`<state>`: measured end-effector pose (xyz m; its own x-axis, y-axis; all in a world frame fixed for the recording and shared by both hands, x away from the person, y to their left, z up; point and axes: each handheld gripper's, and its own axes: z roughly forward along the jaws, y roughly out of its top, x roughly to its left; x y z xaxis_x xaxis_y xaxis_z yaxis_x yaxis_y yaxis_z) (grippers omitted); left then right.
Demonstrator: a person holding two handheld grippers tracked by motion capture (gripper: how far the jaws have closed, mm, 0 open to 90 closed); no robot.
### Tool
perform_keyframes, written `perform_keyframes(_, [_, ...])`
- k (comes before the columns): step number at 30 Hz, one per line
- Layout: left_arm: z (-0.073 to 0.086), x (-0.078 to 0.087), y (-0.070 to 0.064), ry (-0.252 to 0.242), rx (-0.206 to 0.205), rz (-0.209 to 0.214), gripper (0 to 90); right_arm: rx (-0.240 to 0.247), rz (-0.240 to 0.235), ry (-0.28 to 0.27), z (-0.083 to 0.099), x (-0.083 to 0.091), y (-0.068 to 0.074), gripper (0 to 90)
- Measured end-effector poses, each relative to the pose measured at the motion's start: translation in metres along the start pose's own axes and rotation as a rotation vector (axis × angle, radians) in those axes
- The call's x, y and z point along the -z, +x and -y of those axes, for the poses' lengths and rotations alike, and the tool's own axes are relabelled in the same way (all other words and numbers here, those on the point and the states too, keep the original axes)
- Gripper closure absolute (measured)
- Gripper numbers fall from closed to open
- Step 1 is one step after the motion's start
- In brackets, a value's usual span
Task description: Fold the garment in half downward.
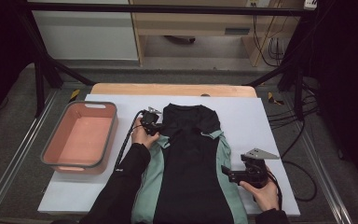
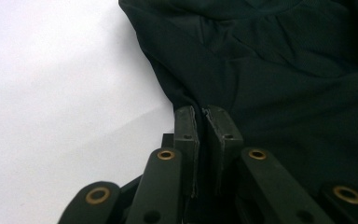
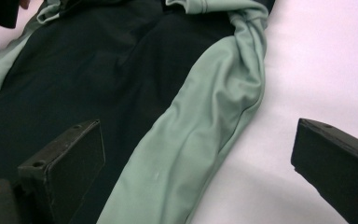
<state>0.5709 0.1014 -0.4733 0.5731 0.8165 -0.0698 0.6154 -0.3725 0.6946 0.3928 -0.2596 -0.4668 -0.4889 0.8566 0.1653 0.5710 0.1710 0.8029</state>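
Black jaws of my left gripper (image 2: 200, 116) sit lowest in the left gripper view, pressed together w/ a fold of the shirt (image 2: 270, 79) pinched between the pads, right at the dark shoulder edge where cloth meets the white mat (image 2: 51, 93). I read that grip as an anchor: holding the shoulder lets me pull or fold the top w/o the fabric sliding

Shirt (image 1: 189, 158) itself lies flat, centre of the high view, collar toward the top of frame, hem running off the bottom edge; black body, pale green side panels (image 3: 200, 135) and sleeves. Sleeves look tucked inward already, so probably mid-fold

Right gripper (image 1: 235, 173) is at lower right of the high view, jaws wide apart, pointing at the green edge on that side. In the right gripper view the panel runs up between the two pads, nothing touching yet; I'd say it's lined up to take that side seam so both sides can move together

Farther out: pink bin (image 1: 80, 135) at left of the mat (image 1: 242, 112), empty, well apart from the shirt, likely where the folded piece goes
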Motion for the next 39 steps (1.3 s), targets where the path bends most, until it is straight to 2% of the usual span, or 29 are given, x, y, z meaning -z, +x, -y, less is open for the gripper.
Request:
perform_keyframes(7, [0.000, 0.000, 0.002, -0.003, 0.005, 0.010, 82.1, -0.003, 0.016, -0.017, -0.010, -0.001, -0.004, 3.4])
perform_keyframes(18, [0.001, 0.000, 0.002, -0.007, -0.001, 0.013, 82.2, 0.003, 0.046, -0.042, -0.040, -0.008, -0.015, 5.2])
perform_keyframes(25, [0.002, 0.000, 0.003, -0.014, 0.003, 0.023, 82.2, -0.011, 0.061, -0.076, -0.061, -0.012, -0.025, 6.7])
perform_keyframes(28, [0.002, 0.000, 0.003, -0.015, 0.001, 0.022, 82.2, -0.012, 0.071, -0.082, -0.070, -0.018, -0.030, 7.7])
perform_keyframes(33, [0.002, 0.000, 0.004, -0.017, 0.000, 0.025, 82.3, 0.005, 0.087, -0.047, -0.082, -0.036, -0.038, 9.8])
perform_keyframes(39, [0.002, -0.001, 0.004, -0.018, -0.002, 0.026, 82.3, -0.002, 0.099, -0.004, -0.090, -0.060, -0.046, 10.3])
